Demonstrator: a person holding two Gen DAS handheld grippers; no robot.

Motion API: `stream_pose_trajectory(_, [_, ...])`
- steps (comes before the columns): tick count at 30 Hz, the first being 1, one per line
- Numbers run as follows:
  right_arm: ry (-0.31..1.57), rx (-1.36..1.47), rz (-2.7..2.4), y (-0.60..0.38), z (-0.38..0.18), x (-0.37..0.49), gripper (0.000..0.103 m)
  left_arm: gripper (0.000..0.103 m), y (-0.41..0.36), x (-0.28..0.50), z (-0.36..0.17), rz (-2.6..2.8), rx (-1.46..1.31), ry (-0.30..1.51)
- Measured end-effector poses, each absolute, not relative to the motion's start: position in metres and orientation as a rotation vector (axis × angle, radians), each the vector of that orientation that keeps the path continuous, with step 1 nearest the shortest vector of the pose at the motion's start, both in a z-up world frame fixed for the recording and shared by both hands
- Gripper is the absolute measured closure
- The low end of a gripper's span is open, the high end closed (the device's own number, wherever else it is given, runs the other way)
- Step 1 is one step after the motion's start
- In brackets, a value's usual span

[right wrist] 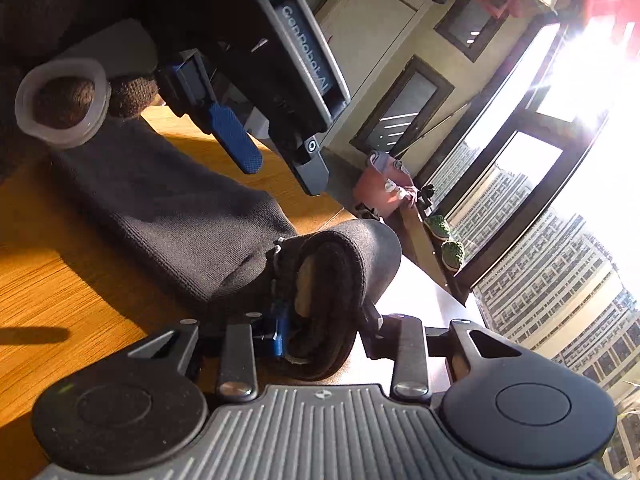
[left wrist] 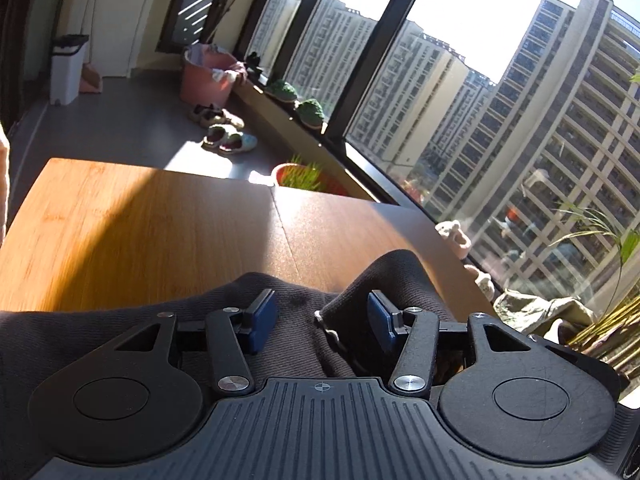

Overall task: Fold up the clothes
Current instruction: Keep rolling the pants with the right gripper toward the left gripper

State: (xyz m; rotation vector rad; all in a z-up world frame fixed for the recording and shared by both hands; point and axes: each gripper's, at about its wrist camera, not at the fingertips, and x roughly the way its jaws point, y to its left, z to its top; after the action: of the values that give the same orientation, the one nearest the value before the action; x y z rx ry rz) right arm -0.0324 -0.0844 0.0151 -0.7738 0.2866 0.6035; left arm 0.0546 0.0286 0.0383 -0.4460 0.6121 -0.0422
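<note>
A dark grey knitted garment [left wrist: 104, 332] lies on the wooden table [left wrist: 152, 224], bunched under my left gripper [left wrist: 322, 316]. The left gripper is open, its blue pads [left wrist: 262, 316] wide apart, with cloth rising between and around them. In the right wrist view the same garment [right wrist: 168, 208] stretches across the table [right wrist: 60, 288]. My right gripper [right wrist: 320, 320] is shut on a thick rolled fold of it [right wrist: 332, 272]. The left gripper [right wrist: 236, 140] hangs above the cloth there, one blue pad showing.
A window wall runs along the table's far right side. On the floor beyond are a pink bucket [left wrist: 204, 76], slippers [left wrist: 228, 140], a white bin [left wrist: 68, 68] and a potted plant [left wrist: 300, 176]. Crumpled cloth [left wrist: 536, 308] lies by the window.
</note>
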Motion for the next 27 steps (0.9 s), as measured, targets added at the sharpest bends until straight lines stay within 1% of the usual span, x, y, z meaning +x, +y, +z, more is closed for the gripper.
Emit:
stream_pose_trajectory(1, [0.265,-0.816,0.601,-0.081,0.010,-0.035,0.070,0.042,0.029,0.054,0.045,-0.063,-0.467,0.600])
stream_pose_trajectory(3, [0.227,-0.885,0.601,-0.077,0.002,-0.041,0.070,0.039,0.018,0.060,0.052,-0.088,-0.446,0.606])
stream_pose_trajectory(6, [0.200,-0.925,0.611,-0.075,0.000,-0.044,0.070,0.043,-0.001,0.075,0.043,-0.074,-0.359,0.662])
stream_pose_trajectory(8, [0.235,-0.866,0.639,-0.081,0.009,-0.034,0.070,0.041,-0.005,0.083,0.030,-0.054,-0.339,0.688])
stream_pose_trajectory(10, [0.298,-0.735,0.697,-0.098,0.022,-0.026,0.070,0.040,0.001,0.085,0.021,-0.037,-0.371,0.696])
stream_pose_trajectory(11, [0.377,-0.567,0.757,-0.115,0.035,-0.015,0.066,0.040,0.004,0.083,0.019,-0.033,-0.384,0.694])
stream_pose_trajectory(12, [0.445,-0.408,0.790,-0.130,0.044,-0.003,0.056,0.040,0.007,0.081,0.017,-0.028,-0.393,0.692])
stream_pose_trajectory(14, [0.552,-0.084,0.798,-0.160,0.053,0.022,0.046,0.040,0.011,0.075,0.017,-0.013,-0.386,0.686])
stream_pose_trajectory(16, [0.613,0.117,0.773,-0.177,0.051,0.043,0.045,0.040,0.012,0.071,0.017,-0.007,-0.378,0.683])
stream_pose_trajectory(20, [0.687,0.237,0.743,-0.169,0.032,0.069,0.045,0.039,0.013,0.066,0.019,0.001,-0.368,0.679])
stream_pose_trajectory(22, [0.723,0.261,0.740,-0.162,0.021,0.066,0.041,0.039,0.014,0.064,0.019,0.007,-0.367,0.679])
stream_pose_trajectory(23, [0.734,0.276,0.737,-0.162,0.016,0.062,0.037,0.039,0.015,0.063,0.019,0.014,-0.365,0.679])
stream_pose_trajectory(24, [0.745,0.296,0.741,-0.159,0.010,0.064,0.036,0.038,0.016,0.061,0.018,0.023,-0.360,0.679])
stream_pose_trajectory(25, [0.749,0.297,0.753,-0.157,0.010,0.064,0.036,0.038,0.017,0.060,0.018,0.027,-0.360,0.679])
stream_pose_trajectory(27, [0.759,0.299,0.775,-0.153,0.011,0.063,0.053,0.038,0.021,0.058,0.017,0.035,-0.370,0.683])
